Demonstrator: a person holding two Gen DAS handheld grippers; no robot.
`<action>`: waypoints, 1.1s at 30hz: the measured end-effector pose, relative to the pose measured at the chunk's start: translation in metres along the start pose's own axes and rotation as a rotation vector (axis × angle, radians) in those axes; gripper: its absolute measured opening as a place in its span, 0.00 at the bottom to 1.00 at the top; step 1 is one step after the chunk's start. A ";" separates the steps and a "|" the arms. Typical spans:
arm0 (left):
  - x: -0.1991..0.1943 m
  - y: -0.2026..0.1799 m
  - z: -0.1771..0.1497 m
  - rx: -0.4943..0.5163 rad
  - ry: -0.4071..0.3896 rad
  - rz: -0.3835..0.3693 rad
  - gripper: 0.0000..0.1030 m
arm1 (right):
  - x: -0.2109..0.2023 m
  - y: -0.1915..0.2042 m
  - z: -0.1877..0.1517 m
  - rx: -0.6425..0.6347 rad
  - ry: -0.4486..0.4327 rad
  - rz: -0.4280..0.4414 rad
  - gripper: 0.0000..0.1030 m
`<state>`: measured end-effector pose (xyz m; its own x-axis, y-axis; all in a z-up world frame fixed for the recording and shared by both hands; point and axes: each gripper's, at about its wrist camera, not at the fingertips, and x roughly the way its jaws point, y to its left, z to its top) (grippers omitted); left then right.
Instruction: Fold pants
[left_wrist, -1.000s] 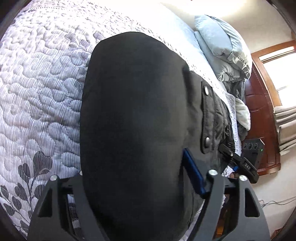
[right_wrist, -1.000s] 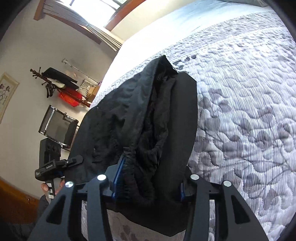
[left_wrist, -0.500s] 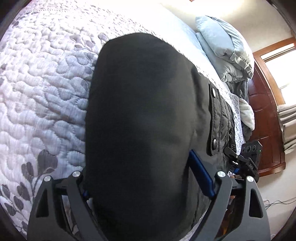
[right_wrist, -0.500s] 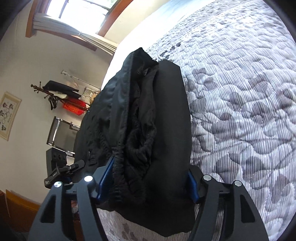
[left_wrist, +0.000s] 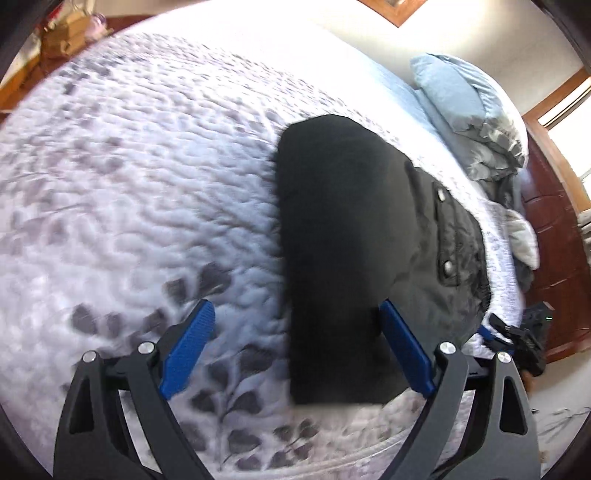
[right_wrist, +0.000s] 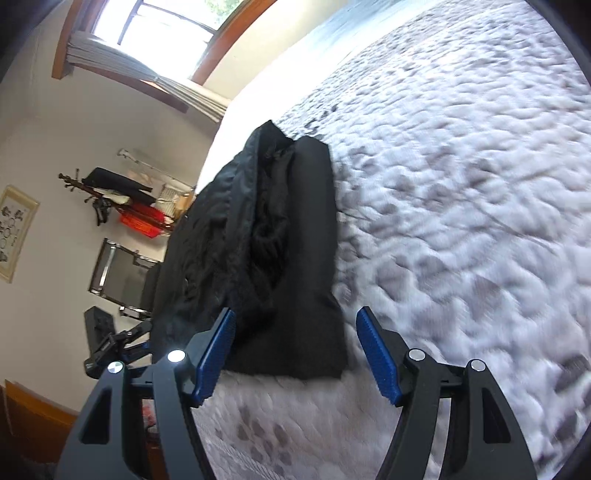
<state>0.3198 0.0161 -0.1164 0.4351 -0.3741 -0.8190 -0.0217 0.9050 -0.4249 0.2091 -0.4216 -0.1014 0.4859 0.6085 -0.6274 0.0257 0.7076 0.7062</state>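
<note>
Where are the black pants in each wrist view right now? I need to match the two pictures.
Left wrist view: black pants lie centre-right on the quilt, reaching down toward the right blue finger.
Right wrist view: black pants lie centre-left, ending between the blue fingers.
Shared landmark: the leaf-patterned white quilt beneath them.

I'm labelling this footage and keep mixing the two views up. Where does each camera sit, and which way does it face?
Left wrist: on the left tool, looking down past its open blue pads at the black pants on the quilt, pillows beyond.
Right wrist: on the right tool, pads open, facing the window.
Shared: pants, quilt, and each shows the other tool.
</note>
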 end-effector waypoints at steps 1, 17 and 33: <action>-0.007 0.000 -0.005 0.009 -0.010 0.049 0.88 | -0.006 0.002 -0.006 -0.012 -0.005 -0.034 0.67; -0.055 -0.043 -0.083 0.080 -0.062 0.275 0.92 | -0.038 0.097 -0.102 -0.188 -0.069 -0.512 0.77; -0.083 -0.085 -0.119 0.184 -0.093 0.272 0.92 | -0.042 0.155 -0.141 -0.260 -0.084 -0.499 0.86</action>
<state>0.1787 -0.0540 -0.0578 0.5162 -0.1017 -0.8504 0.0108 0.9936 -0.1123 0.0697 -0.2875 -0.0119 0.5377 0.1546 -0.8288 0.0593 0.9737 0.2201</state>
